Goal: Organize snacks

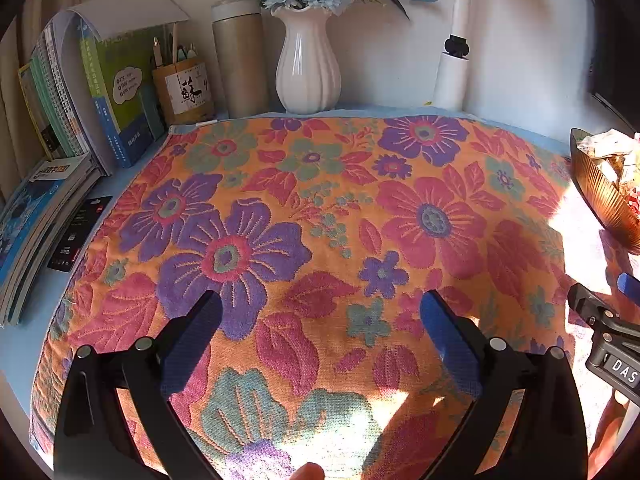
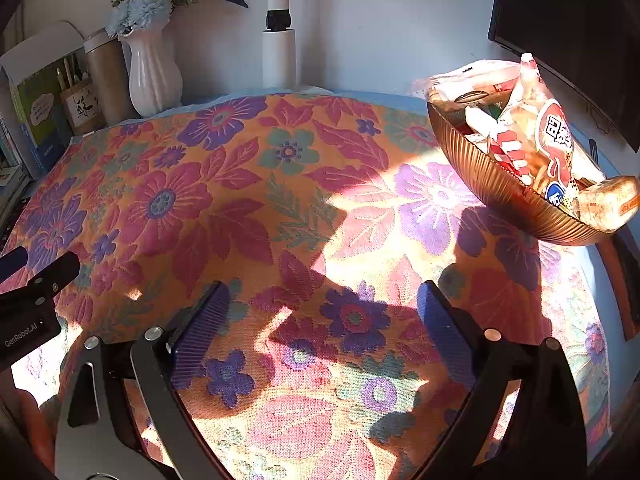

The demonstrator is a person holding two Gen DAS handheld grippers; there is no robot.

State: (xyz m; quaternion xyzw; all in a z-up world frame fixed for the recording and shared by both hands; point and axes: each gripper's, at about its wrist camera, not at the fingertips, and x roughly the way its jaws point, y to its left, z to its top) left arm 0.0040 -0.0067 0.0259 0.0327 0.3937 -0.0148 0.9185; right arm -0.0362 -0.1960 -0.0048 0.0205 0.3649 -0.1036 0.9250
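My right hand-held gripper (image 2: 322, 304) and left hand-held gripper (image 1: 320, 312) both hover with jaws apart and empty over the floral cloth (image 2: 248, 208). The snacks (image 2: 532, 136) are heaped in the ribbed bowl (image 2: 492, 188) at the bench's far right. I'd tidy the overhanging packet first, gripping lightly.

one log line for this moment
left gripper: open, empty | right gripper: open, empty | ribbed copper bowl: full of wrapped snacks | floral cloth: bare

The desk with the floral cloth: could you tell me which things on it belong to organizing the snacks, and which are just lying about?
Belong to the job:
- copper ribbed bowl
- wrapped snacks piled in it
- left gripper and right gripper, both open and empty

Just lying about:
- white vase of flowers
- tan tumbler
- pen holder
- books
- white lamp post
- dark monitor
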